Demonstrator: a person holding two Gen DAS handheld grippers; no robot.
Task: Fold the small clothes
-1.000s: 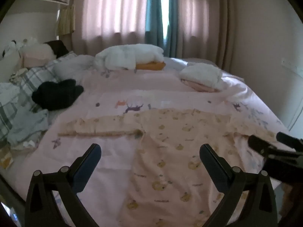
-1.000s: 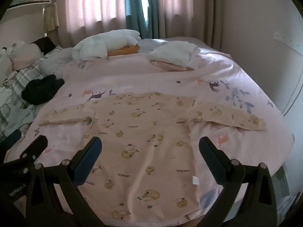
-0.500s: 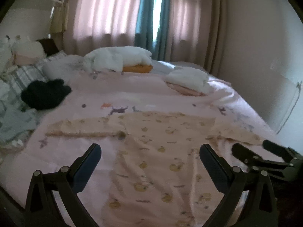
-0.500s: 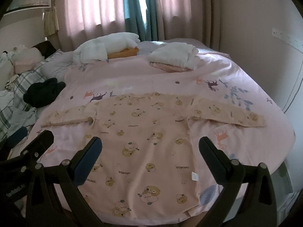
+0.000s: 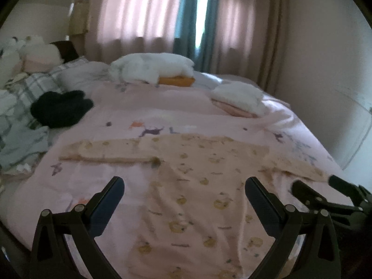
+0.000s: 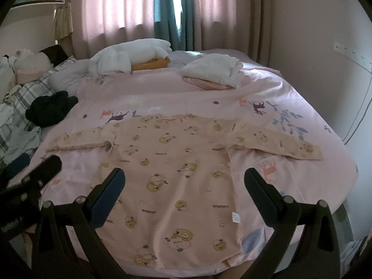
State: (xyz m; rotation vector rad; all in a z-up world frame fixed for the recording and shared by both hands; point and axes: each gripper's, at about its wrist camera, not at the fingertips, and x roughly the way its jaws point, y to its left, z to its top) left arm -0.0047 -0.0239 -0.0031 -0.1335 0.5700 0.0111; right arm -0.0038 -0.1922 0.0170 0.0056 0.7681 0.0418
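1 peach bear-print baby shirt (image 6: 176, 174), 2 folded white cloth piles (image 6: 130, 54) (image 6: 214, 69), 1 black crumpled garment (image 6: 50, 111), 2 black grippers (image 6: 183, 181) (image 5: 184, 190).

Small printed words on peach garment (image 6: 176, 162), white tag (image 6: 235, 217) at its side: too blurred to read.

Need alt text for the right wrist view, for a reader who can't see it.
A peach bear-print baby top lies flat, sleeves spread, on a pink bedspread. The open right gripper hovers over its lower half, empty. Folded white clothes sit behind, before the curtains.
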